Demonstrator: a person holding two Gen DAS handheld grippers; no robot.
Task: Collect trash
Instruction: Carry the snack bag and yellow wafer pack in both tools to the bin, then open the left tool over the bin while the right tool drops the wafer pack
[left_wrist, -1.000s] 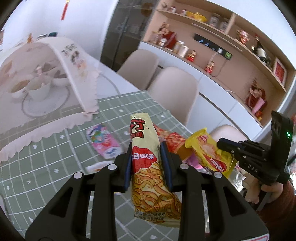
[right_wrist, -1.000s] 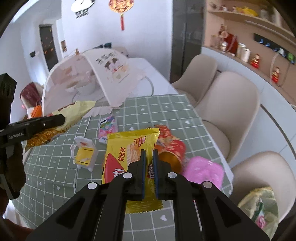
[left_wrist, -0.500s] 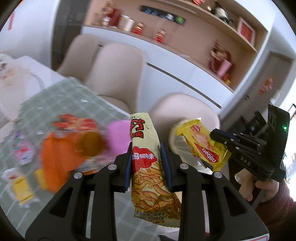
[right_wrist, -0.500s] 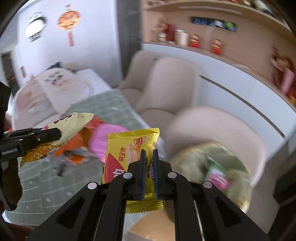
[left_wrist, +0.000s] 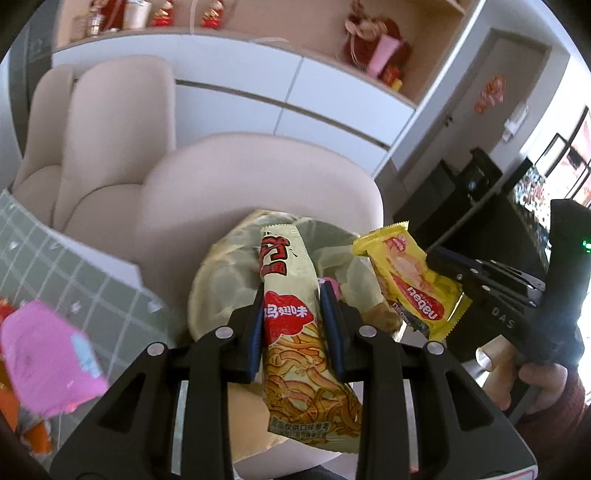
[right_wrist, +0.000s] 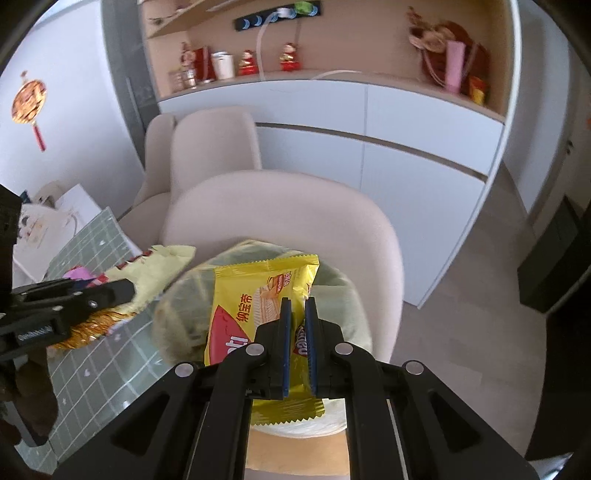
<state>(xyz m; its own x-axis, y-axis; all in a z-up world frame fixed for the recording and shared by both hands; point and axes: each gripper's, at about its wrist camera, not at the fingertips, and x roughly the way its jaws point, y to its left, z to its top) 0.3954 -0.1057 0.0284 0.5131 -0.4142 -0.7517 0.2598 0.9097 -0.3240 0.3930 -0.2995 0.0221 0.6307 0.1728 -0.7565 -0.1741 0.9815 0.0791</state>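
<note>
Hovering over the trash bag (left_wrist: 221, 280), each hand-held gripper clamps a wrapper, undropped; more litter waits at nine o'clock on the tabletop (left_wrist: 107, 295)

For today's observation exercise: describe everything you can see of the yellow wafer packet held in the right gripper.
The yellow wafer packet is a flat, glossy plastic sachet with crimped, zigzag ends, printed with a red panel, a wafer picture and Chinese characters. It looks sealed. The right gripper pinches it near one edge, holding it in the air over the pale bin bag beside the beige chair.
</note>
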